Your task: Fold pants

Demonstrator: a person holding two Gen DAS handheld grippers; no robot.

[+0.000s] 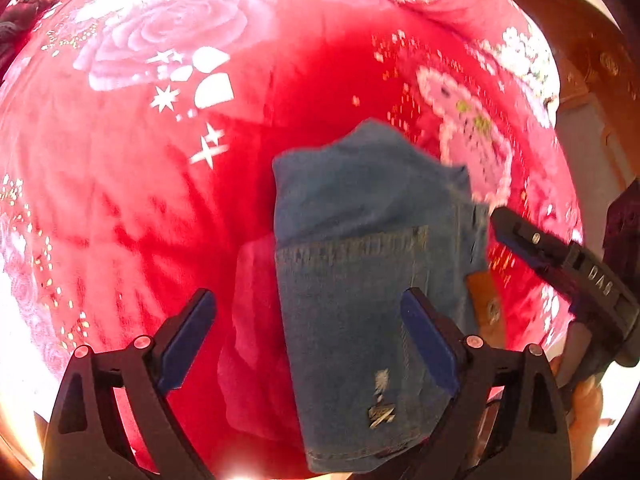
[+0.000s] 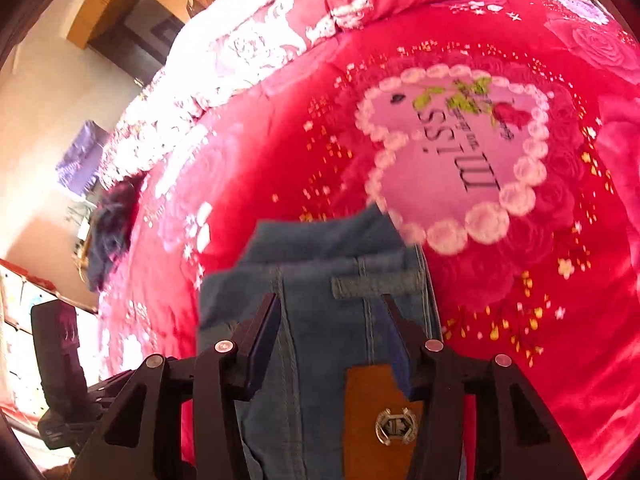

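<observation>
Red floral blanket under folded jeans.

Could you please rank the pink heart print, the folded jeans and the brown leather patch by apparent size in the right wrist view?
1. Folded jeans, though nearness to the camera enlarges them.
2. Pink heart print.
3. Brown leather patch.

The red blanket lies bare on the left of the folded jeans and beyond them, so there is room to pass. On the right, the right gripper stands just beside the jeans.
</observation>
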